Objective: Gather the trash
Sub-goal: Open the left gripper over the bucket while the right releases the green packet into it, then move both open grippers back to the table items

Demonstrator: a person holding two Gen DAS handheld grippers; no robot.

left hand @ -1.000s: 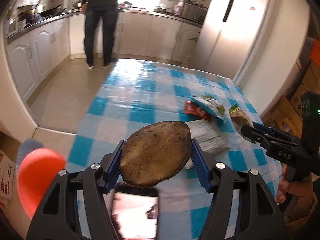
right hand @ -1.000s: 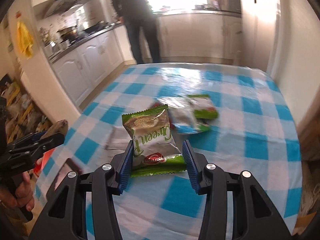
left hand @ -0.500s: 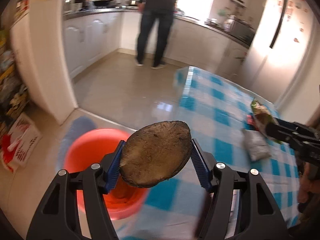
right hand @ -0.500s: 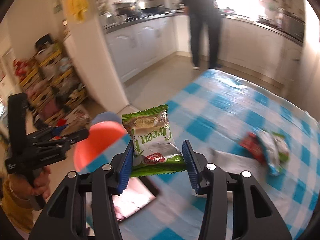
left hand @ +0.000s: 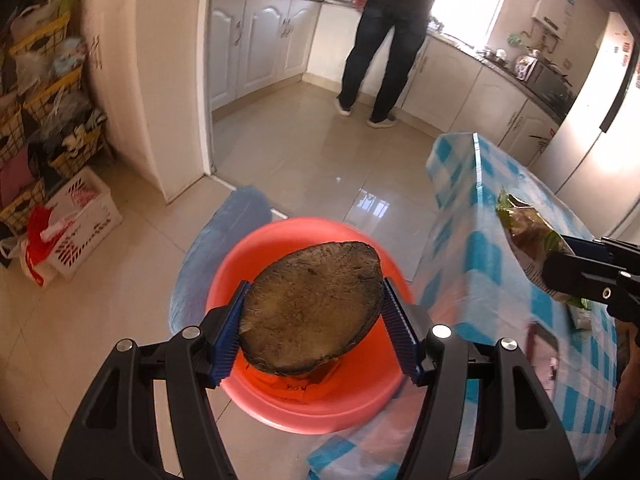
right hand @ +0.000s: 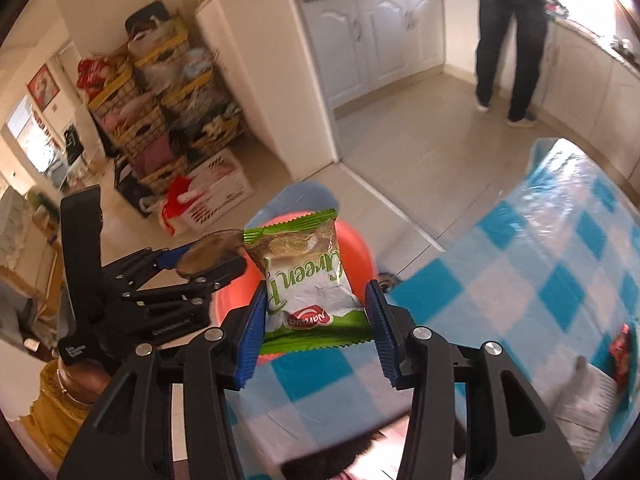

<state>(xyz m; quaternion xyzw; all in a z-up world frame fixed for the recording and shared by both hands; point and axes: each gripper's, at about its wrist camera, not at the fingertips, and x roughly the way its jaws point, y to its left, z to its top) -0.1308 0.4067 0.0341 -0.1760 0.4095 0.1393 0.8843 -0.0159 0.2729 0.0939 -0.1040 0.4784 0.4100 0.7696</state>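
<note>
My left gripper (left hand: 312, 320) is shut on a brown, rough half shell (left hand: 312, 306), which hangs directly above the red bin (left hand: 360, 408) on the floor. My right gripper (right hand: 316, 316) is shut on a green and white snack packet (right hand: 308, 276), held over the table's edge beside the red bin (right hand: 356, 256). In the right wrist view the left gripper (right hand: 188, 264) shows at the left with the brown shell (right hand: 208, 254) in its jaws. In the left wrist view the right gripper (left hand: 576, 270) shows at the right edge with the snack packet (left hand: 528, 236).
The table with its blue and white checked cloth (left hand: 480, 240) stands right of the bin; a red wrapper (right hand: 624, 352) lies on it. A blue bag (left hand: 224, 236) sits behind the bin. Stacked baskets (right hand: 168, 120) and a white crate (left hand: 80, 220) stand left. A person (left hand: 384, 32) stands at the kitchen counter.
Both grippers swung left off the table toward the floor. The shell went from above the cloth to above the red bin. The packet moved to the table's edge near the bin. Both grips held.
</note>
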